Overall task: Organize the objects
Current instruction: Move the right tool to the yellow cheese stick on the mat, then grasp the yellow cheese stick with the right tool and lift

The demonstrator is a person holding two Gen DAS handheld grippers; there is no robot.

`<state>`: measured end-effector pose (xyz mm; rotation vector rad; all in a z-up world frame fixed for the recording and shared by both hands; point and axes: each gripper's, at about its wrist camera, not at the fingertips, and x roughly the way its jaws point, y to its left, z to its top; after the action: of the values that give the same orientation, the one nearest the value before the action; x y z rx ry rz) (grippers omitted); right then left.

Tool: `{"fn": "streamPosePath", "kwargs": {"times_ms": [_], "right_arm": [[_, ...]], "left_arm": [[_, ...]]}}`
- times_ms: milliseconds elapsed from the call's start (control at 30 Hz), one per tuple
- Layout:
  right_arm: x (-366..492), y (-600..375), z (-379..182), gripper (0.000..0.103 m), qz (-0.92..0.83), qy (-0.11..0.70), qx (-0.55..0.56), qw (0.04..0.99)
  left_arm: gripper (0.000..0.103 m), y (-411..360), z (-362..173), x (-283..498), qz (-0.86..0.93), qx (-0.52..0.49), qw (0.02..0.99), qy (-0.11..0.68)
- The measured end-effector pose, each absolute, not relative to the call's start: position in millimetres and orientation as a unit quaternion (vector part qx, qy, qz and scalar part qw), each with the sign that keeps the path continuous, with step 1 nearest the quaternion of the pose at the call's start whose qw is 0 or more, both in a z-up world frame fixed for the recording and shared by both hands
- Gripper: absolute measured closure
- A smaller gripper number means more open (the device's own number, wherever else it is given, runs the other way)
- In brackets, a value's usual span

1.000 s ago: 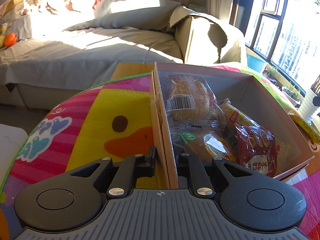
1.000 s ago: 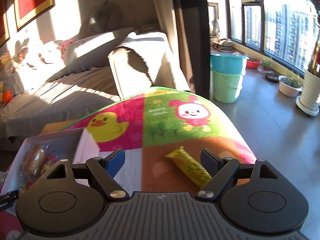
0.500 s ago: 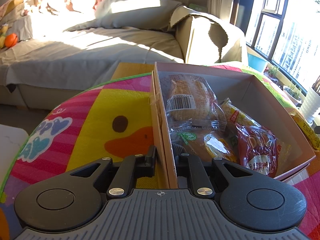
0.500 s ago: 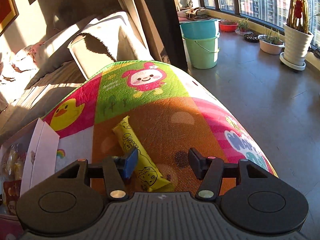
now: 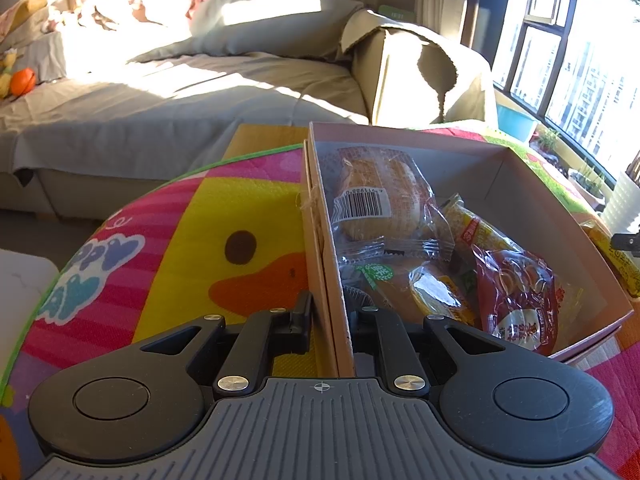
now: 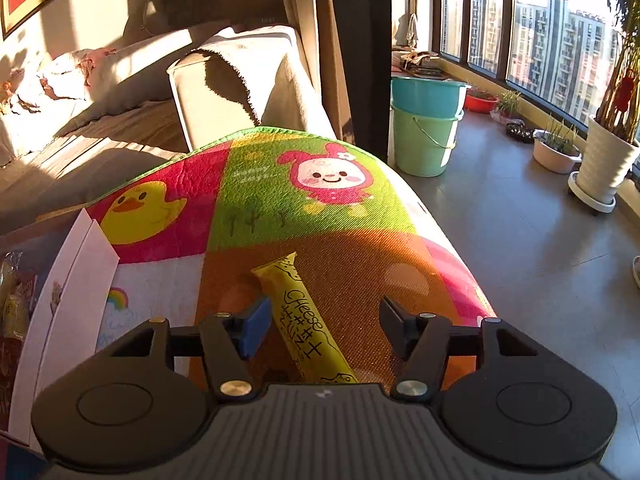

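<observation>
A colourful play mat (image 6: 320, 216) with a yellow duck and a pink rabbit covers the table, and behind it there is a grey sofa (image 5: 192, 92) with cushions in strong sunlight. Two plastic buckets (image 6: 426, 128) stand stacked on the floor near the window, and a white plant pot (image 6: 604, 168) is further to the right. The cardboard box (image 5: 560, 216) sits on the mat and is already filled with wrapped snacks – a bun in clear film with a barcode (image 5: 380, 200) and a red shiny packet (image 5: 516, 296) among them. The left gripper (image 5: 330, 316) points downward and is clenched on the thin left wall of the box, one finger outside and one inside. The right gripper (image 6: 324, 322) also tilts down over the mat; its jaws have just been opening a little and are released, not pressing anything. Between them, closer to the blue pad, lies the yellow cheese stick (image 6: 306, 320) – a long, narrow, glossy wrapper with black writing, resting flat on the woven orange part of the mat, well apart from the box.
</observation>
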<state>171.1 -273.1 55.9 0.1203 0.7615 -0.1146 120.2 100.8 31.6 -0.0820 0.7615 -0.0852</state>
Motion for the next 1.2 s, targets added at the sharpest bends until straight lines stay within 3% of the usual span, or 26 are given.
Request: {"fn": "streamPosePath", "kwargs": {"times_ms": [167,233,300,500,600,1000,1167,1200], "right_arm": [[184,-260,44,0.046,-0.026,0.396,0.046,0.917],[181,-257,46,0.066,-0.016,0.399,0.04,0.916],[175,-255,49,0.078,-0.008,0.406,0.035,0.913],[141,-252,61,0.084,0.0,0.409,0.025,0.912],[116,-250,72,0.098,0.003,0.412,0.023,0.911],[33,-217,119,0.097,0.065,0.386,0.016,0.92],[53,-227,101,0.089,0.02,0.384,0.012,0.923],[60,-229,97,0.083,0.013,0.384,0.014,0.923]], "left_arm": [[0.088,101,32,120,-0.042,-0.039,0.926,0.372],[0.088,101,32,120,-0.042,-0.04,0.926,0.372],[0.088,101,32,120,-0.042,-0.04,0.926,0.372],[0.088,101,31,119,-0.044,-0.04,0.927,0.371],[0.088,101,31,120,-0.045,-0.041,0.927,0.37],[0.088,100,30,120,-0.048,-0.049,0.927,0.368],[0.087,99,30,120,-0.048,-0.048,0.927,0.368],[0.087,99,30,121,-0.047,-0.049,0.927,0.368]]}}
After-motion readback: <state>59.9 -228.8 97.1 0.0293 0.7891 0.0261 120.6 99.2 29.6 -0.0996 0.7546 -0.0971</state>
